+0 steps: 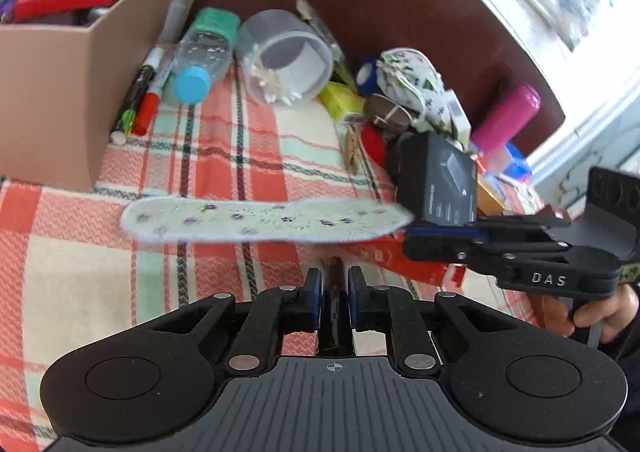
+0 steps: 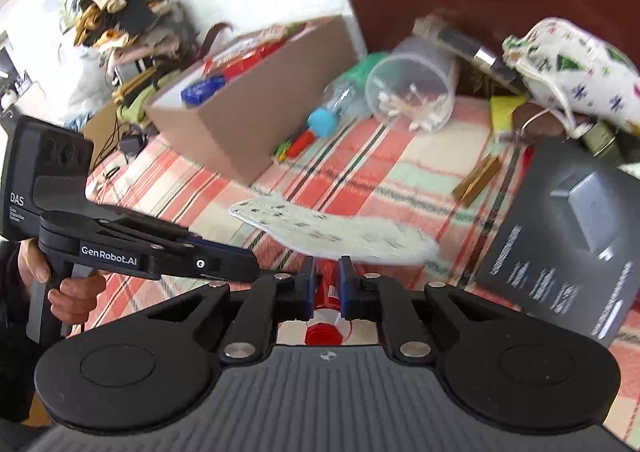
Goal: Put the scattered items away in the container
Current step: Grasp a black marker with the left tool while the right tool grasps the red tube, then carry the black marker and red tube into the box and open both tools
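Cardboard box, brown, open-topped: far left on red-checked cloth, part full. Right gripper pinching red-and-white tube, near centre. Left gripper pressed almost together, dark sliver between pads, cannot tell what. White floral insole just beyond both, blurred. Advice: keep pinch firm, carry tube high over insole and box rim, release only inside.

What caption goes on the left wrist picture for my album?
Right gripper pinches one end of the flowery insole, cardboard box nearby.
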### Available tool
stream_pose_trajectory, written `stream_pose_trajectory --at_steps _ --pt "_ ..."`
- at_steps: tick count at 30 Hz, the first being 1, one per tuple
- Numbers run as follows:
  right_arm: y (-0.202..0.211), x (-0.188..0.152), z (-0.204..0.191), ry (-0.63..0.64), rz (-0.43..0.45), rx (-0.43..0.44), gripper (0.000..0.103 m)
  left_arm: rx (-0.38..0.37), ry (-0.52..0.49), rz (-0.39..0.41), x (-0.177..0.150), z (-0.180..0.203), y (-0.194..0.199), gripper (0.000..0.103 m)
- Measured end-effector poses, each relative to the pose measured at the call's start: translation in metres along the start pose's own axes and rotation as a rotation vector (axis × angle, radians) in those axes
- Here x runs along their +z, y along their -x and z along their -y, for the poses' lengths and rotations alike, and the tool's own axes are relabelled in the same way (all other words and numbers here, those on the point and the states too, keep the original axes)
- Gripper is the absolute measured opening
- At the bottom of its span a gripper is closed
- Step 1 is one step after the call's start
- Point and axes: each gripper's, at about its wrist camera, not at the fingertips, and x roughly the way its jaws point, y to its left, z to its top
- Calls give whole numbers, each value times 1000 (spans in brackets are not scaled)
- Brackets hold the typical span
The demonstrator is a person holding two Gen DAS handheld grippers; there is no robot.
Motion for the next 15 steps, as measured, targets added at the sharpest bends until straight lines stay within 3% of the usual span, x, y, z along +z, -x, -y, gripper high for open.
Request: stream_pose_trajectory --at_steps 2,4,7,8,9,11,13,15 --pt "3 -1 -1 14 -8 -10 0 11 0 -10 -4 1 -1 9" --pt "4 -4 1 12 -28 -6 0 16 -14 -22 -11 4 -1 9" --pt "5 -11 3 24 -65 -22 0 112 -128 -59 -25 14 -6 10" --pt "6 -15 2 36 -79 -31 0 143 -168 -72 -30 17 -8 17" --pt "5 -18 0 50 -85 -38 4 168 -214 -89 -36 19 -11 35" --pt "4 -24 -6 79 -98 -52 7 203 -278 -94 -44 27 -17 45" --pt "2 -28 -10 93 -104 -48 17 235 -340 -89 -49 36 -22 49" --pt "-4 -32 -15 139 -117 -84 32 274 -404 -85 -52 43 -27 50"
